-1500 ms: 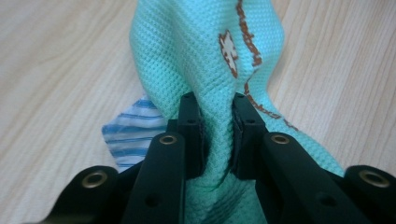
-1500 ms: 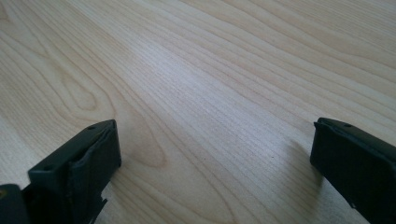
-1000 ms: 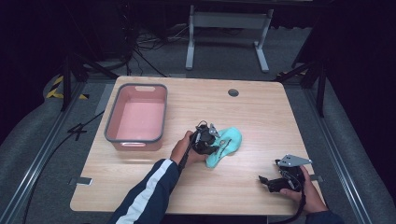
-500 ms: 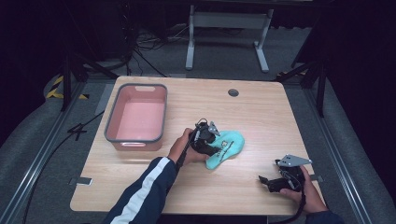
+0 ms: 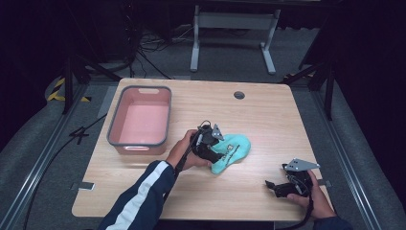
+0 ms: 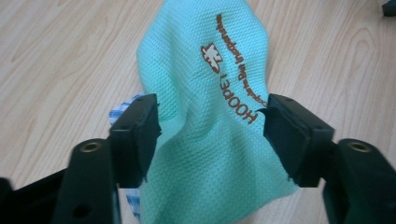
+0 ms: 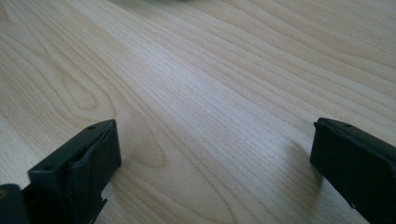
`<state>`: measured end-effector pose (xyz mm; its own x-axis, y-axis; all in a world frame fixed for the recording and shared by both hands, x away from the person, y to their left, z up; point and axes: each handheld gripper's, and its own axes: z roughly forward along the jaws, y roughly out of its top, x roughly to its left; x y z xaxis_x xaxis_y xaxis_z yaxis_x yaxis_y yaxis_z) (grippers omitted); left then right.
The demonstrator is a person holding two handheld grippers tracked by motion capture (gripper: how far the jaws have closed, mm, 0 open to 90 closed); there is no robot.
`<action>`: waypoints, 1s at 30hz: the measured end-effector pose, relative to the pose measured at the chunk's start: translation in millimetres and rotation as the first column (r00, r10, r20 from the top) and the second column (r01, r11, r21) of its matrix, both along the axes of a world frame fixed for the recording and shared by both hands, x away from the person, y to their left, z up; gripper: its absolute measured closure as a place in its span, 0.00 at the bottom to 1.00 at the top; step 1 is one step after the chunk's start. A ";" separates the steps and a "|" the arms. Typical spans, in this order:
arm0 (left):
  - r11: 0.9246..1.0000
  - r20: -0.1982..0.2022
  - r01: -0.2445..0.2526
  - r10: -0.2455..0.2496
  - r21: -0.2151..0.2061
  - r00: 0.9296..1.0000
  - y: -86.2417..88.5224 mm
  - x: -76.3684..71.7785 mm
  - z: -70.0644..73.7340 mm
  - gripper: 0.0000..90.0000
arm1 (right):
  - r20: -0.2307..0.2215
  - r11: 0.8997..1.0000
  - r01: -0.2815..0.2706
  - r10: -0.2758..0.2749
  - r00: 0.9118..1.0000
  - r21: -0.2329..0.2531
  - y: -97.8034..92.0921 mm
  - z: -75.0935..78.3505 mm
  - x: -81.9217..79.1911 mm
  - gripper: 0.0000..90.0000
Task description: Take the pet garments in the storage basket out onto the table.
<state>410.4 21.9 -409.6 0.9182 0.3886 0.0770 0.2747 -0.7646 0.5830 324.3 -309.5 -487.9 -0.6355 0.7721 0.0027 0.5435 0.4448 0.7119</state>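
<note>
A mint-green cloth (image 5: 233,150) with brown printed lettering lies crumpled near the middle of the wooden table (image 5: 268,115). My left gripper (image 5: 213,143) sits over its left end. In the left gripper view the cloth (image 6: 212,121) bulges up between the two open jaws, which stand on either side of it. A bit of blue checked fabric (image 6: 122,105) peeks out beneath it. My right gripper (image 5: 274,186) rests low at the table's front right, open, with bare wood (image 7: 210,116) between its jaws.
A pink bin (image 5: 141,120) with a grey rim stands at the table's left. A round cable hole (image 5: 239,95) is at the back. A metal stand (image 5: 233,28) and cables lie on the floor behind the table.
My left gripper has shifted slightly forward and down onto the cloth's left end. The right gripper has stayed in place.
</note>
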 end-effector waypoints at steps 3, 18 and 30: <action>1.000 0.019 0.011 -0.011 0.006 1.000 2.7 -8.0 5.9 0.35 | -0.001 1.000 0.000 0.000 1.000 0.000 0.0 0.1 0.0 0.02; 0.994 0.076 0.048 -0.056 0.100 0.996 23.2 -30.2 15.6 0.26 | 0.000 1.000 0.001 -0.001 1.000 0.000 0.0 0.0 -0.1 0.02; 0.983 0.099 0.061 -0.079 0.172 0.992 54.5 -51.0 12.1 0.27 | 0.001 1.000 0.000 0.000 1.000 0.000 -0.1 0.0 0.0 0.02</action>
<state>359.5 76.3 -397.5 0.9261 0.2968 0.2328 0.1611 -0.8693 0.4673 324.2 -309.5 -488.0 -0.6352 0.7723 0.0021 0.5431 0.4448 0.7122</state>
